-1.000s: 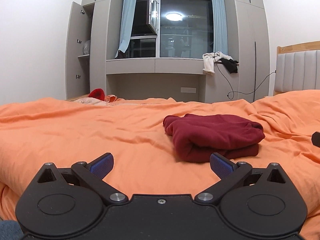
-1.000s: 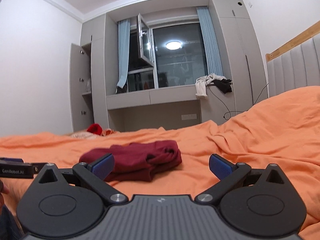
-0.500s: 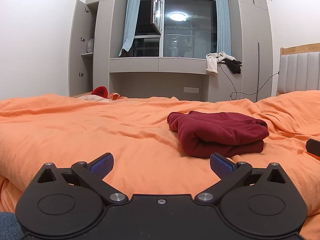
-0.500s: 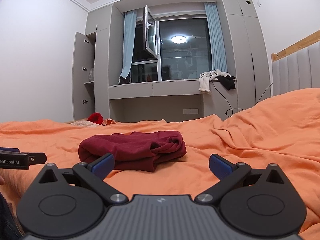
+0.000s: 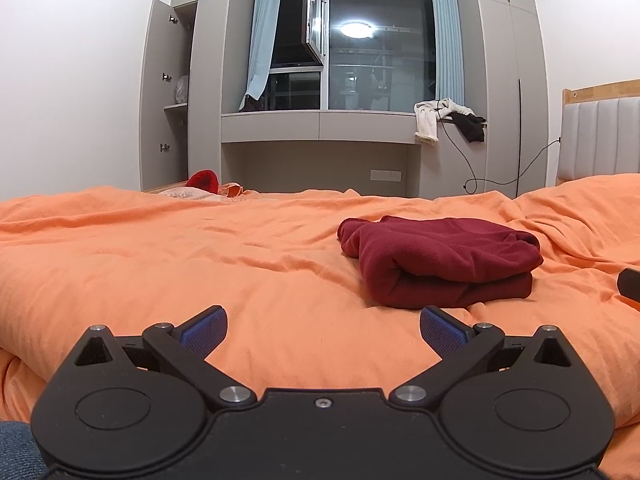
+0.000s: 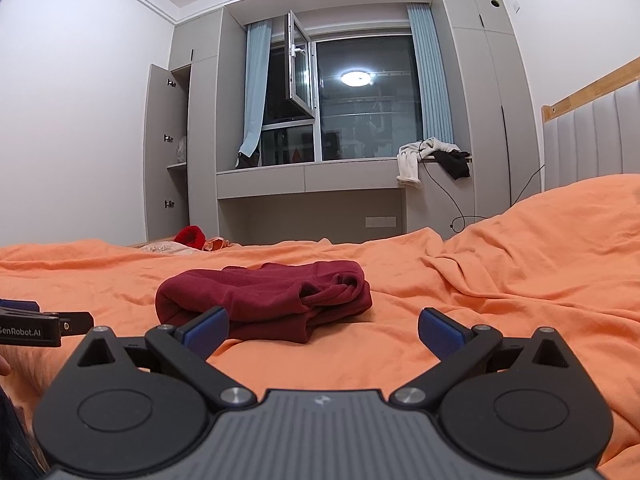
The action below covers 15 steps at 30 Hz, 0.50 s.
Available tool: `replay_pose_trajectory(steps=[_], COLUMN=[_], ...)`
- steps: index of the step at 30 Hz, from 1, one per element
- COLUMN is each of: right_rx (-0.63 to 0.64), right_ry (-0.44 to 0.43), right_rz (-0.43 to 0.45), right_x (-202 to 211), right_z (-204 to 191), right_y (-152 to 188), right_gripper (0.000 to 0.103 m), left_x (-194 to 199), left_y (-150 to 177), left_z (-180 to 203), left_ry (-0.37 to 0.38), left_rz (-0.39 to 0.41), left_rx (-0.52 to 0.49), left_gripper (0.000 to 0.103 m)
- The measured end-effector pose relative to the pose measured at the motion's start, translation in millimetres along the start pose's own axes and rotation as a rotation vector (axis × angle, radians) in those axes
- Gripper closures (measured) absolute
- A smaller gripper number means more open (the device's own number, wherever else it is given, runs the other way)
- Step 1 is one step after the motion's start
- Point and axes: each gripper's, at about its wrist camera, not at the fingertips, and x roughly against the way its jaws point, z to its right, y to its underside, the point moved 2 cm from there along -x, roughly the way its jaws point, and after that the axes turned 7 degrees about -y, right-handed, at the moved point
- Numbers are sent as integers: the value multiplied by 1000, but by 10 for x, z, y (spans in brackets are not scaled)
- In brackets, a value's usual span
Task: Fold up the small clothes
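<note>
Both grippers wide apart over the bed, folded garment lying ahead of them.

The left gripper (image 5: 323, 330) hangs low above the orange duvet (image 5: 200, 264) with its blue pads spread wide and nothing between them; the right gripper (image 6: 323, 327) is spread just as wide and empty, and from its camera the left gripper's side shows at the left edge. Beyond the fingertips the dark red garment (image 5: 440, 266) lies folded in a thick bundle on the duvet, right of centre in the left view and left of centre in the right view (image 6: 266, 300), touching neither gripper. Farther back, a red item (image 5: 203, 180) sits at the bed's far edge. Behind it stand grey cabinets, a window (image 5: 380, 50) with blue curtains, clothes (image 5: 444, 120) draped on the sill, and the headboard (image 5: 600, 132) at right.
</note>
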Motion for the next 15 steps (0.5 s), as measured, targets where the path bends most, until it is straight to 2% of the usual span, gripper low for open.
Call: replay_pose_trajectory(steps=[15], right_rx=[3], right_ry=[-2], right_rz=[4], right_x=[-2], right_z=[7], right_y=[-8], right_gripper=[0], left_x=[-16], left_y=[13], left_z=[2], left_ry=[-7], left_rz=[-1], left_rx=[-1], left_gripper=[1])
